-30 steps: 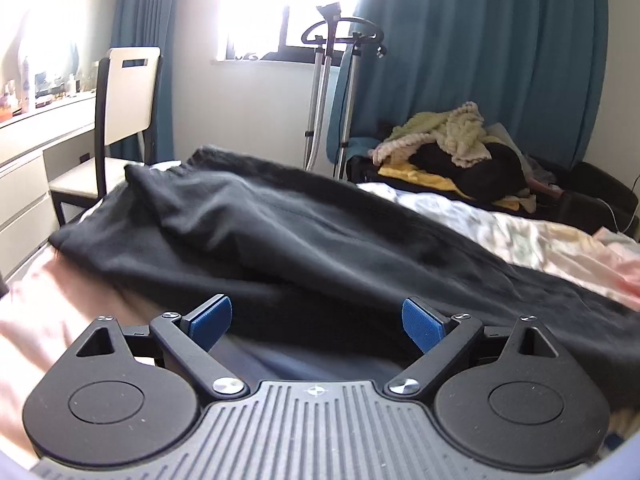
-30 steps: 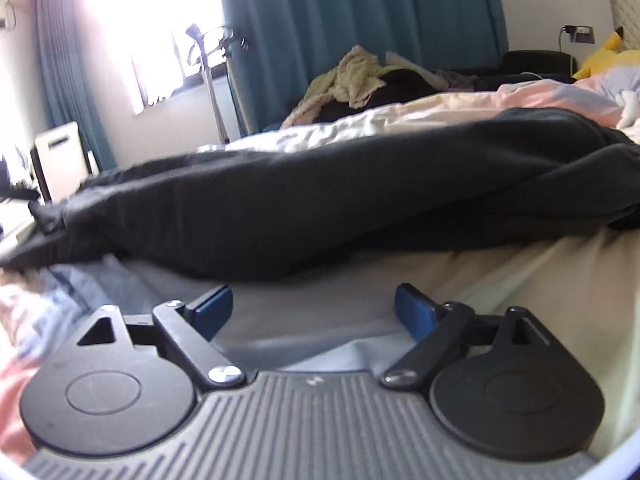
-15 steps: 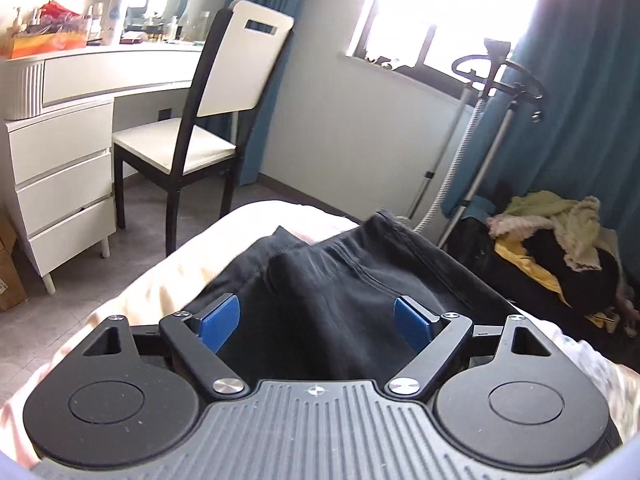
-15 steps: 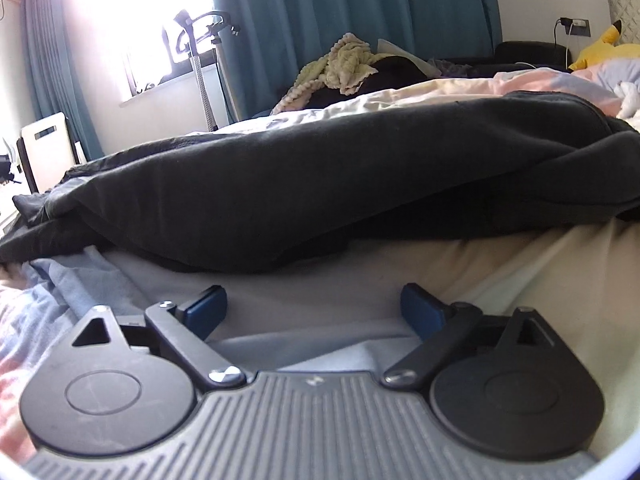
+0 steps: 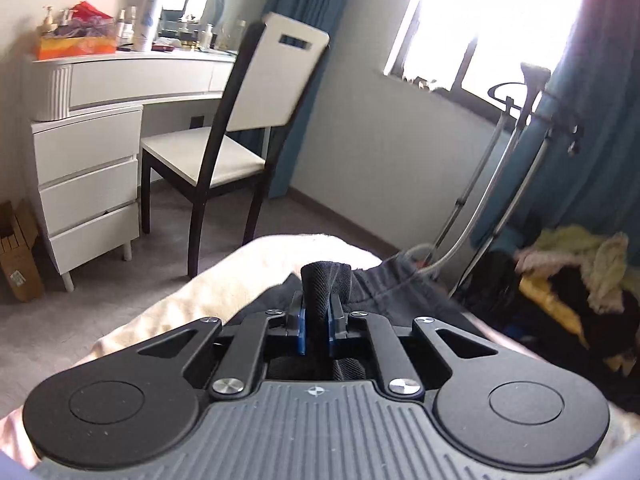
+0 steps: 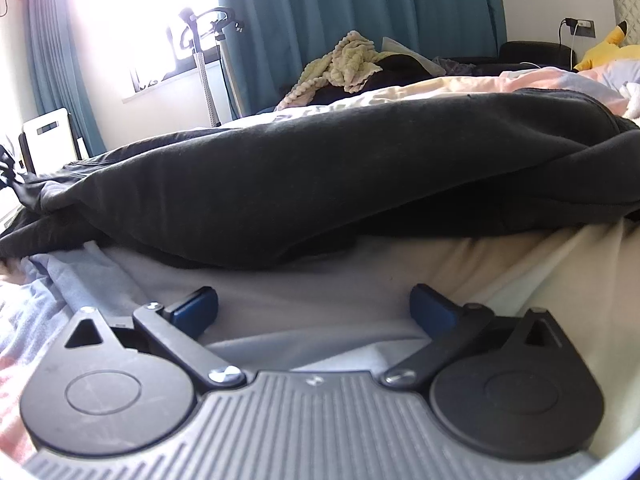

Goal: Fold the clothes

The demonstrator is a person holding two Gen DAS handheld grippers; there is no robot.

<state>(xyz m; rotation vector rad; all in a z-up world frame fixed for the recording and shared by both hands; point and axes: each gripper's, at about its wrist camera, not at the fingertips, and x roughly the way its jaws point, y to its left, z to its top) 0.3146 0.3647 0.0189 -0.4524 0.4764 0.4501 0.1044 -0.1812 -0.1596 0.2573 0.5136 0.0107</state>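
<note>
A dark grey garment (image 6: 320,168) lies spread across the bed in the right wrist view. My right gripper (image 6: 314,310) is open and empty, low over the pale bedsheet (image 6: 312,296), just in front of the garment's near edge. In the left wrist view my left gripper (image 5: 316,330) is shut on a bunched end of the dark garment (image 5: 326,280) at the bed's corner; the fold of cloth sticks up between the blue pads (image 5: 301,330).
A white chair with a black frame (image 5: 240,136) and a white dresser (image 5: 88,168) stand beyond the bed's corner. A garment steamer stand (image 5: 508,168) and a pile of clothes (image 5: 580,276) sit by the blue curtains (image 6: 340,16). A yellow plush (image 6: 616,40) lies far right.
My left gripper swung to the bed's corner and closed on the garment's end. My right gripper stayed open and edged slightly toward the garment.
</note>
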